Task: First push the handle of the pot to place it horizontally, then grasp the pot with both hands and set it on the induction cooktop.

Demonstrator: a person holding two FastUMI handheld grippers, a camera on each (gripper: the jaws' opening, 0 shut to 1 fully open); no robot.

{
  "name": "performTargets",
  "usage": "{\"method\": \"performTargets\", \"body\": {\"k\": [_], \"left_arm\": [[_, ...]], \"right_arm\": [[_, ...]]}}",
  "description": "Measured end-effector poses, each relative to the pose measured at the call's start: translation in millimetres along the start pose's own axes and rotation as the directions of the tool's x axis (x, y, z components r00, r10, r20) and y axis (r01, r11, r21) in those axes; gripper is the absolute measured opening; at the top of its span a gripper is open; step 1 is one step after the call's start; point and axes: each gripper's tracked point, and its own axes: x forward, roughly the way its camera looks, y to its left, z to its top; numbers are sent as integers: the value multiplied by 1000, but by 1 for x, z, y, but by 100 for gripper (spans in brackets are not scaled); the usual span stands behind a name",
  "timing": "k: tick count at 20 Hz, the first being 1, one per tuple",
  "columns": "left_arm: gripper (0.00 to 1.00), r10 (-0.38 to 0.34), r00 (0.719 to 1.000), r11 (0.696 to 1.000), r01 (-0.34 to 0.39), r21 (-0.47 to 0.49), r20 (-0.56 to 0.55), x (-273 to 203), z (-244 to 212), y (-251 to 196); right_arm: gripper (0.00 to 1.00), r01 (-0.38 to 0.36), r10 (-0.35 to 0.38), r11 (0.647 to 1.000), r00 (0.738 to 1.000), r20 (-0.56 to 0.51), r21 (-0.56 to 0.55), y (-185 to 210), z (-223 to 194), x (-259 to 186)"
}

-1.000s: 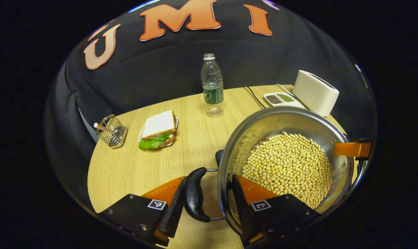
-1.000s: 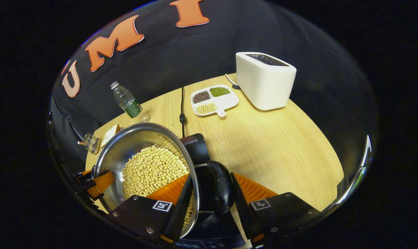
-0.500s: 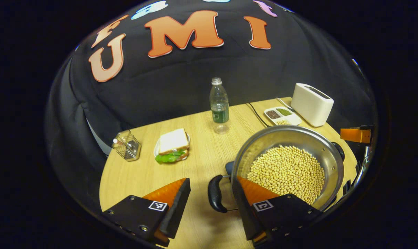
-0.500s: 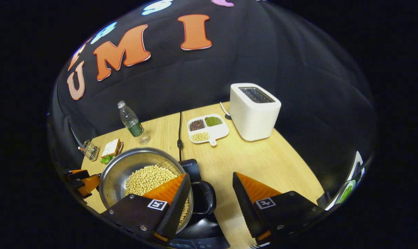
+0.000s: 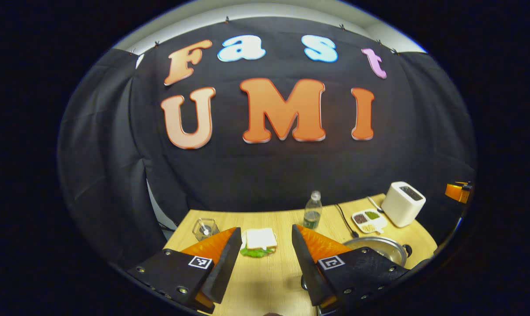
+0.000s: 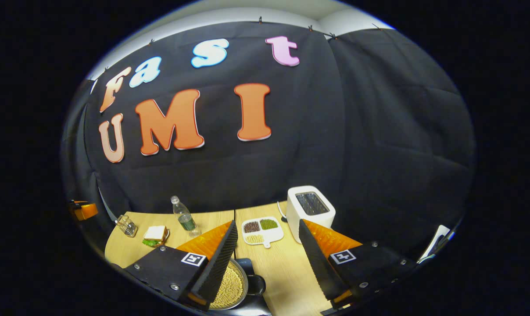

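Note:
A steel pot (image 6: 241,293) holding soybeans (image 6: 229,287) rests on the black induction cooktop (image 6: 246,264), low in the right gripper view, its black side handle (image 6: 257,284) pointing right. My right gripper (image 6: 267,224) hangs open high above it, holding nothing. In the left gripper view the pot's rim (image 5: 377,245) and one handle (image 5: 407,250) peek out behind my right-hand finger. My left gripper (image 5: 265,230) is open too, raised well over the wooden table (image 5: 273,272).
Along the back stand a water bottle (image 5: 312,210), a white toaster (image 5: 403,204) and a divided dish of beans (image 5: 368,220). A sandwich plate (image 5: 258,242) and a wire holder (image 5: 205,228) lie to the left. A cable (image 6: 234,219) runs to the cooktop.
Both grippers opened off the pot's handles, then rose and drew back. The pot stays put on the cooktop, now far below.

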Motion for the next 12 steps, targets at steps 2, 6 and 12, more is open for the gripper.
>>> {"method": "performTargets", "body": {"k": [2, 6, 12], "left_arm": [[72, 20, 995, 999, -17, -37, 96, -16, 43, 14], [71, 45, 962, 993, -14, -115, 270, -50, 120, 36], [70, 79, 906, 985, -6, -175, 416, -104, 213, 64]], "right_arm": [[89, -7, 8, 1000, 997, 71, -7, 3, 33, -8], [89, -44, 43, 999, 981, 191, 1, 14, 86, -30], [90, -99, 110, 994, 936, 335, -50, 31, 159, -64]]}}
